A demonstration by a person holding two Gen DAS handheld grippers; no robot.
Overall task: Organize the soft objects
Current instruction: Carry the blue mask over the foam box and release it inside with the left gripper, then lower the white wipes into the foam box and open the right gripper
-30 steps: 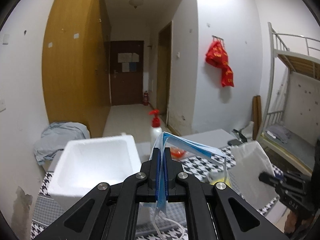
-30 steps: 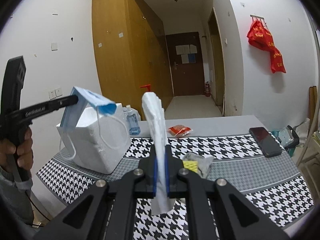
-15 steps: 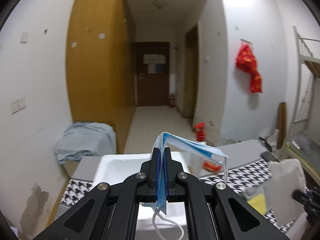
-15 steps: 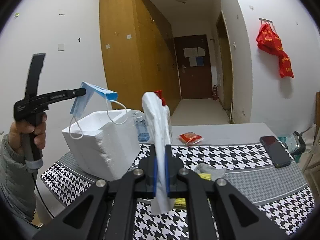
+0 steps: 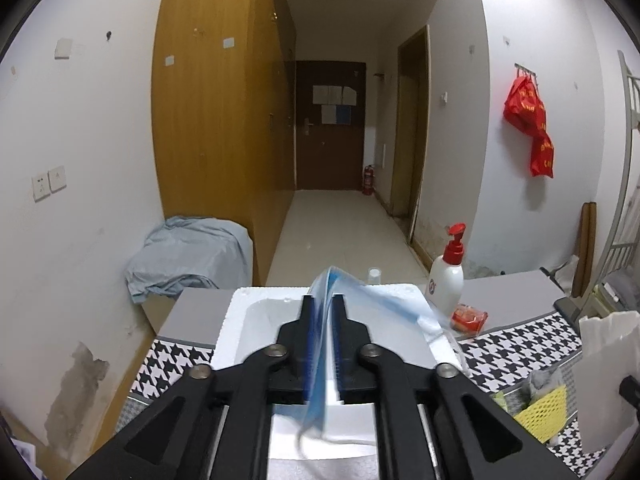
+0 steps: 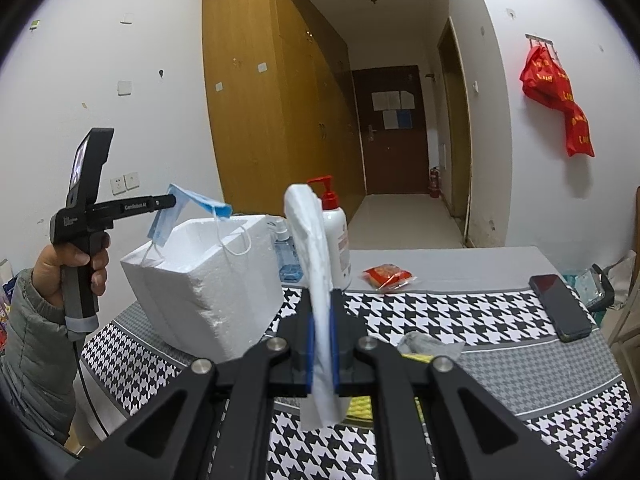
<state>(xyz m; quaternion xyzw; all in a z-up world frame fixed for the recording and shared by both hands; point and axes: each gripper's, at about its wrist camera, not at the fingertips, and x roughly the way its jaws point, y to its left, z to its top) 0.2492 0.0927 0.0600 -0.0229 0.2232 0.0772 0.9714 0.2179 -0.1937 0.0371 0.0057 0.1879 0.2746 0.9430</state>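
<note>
A blue face mask (image 5: 384, 300) hangs between the jaws of my left gripper (image 5: 324, 300), over the open white foam box (image 5: 260, 312). These jaws are opening: a gap shows beside the blurred mask, which looks loose. From the right wrist view, the blue mask (image 6: 200, 204) droops off the left gripper's tip (image 6: 172, 200), its ear loops dangling onto the foam box (image 6: 208, 280). My right gripper (image 6: 323, 292) is shut on a folded white mask (image 6: 308, 232), held upright above the table, to the right of the box.
A red-pump soap bottle (image 6: 338, 232) and a small blue bottle (image 6: 288, 256) stand behind the box. A red packet (image 6: 386, 274), a black phone (image 6: 560, 308) and a yellow mesh item with grey cloth (image 5: 540, 412) lie on the houndstooth tablecloth (image 6: 460, 312).
My left gripper has swung left, over the foam box, with the blue mask. Its jaws have parted and the mask now blurs between them. The right gripper still grips the white mask.
</note>
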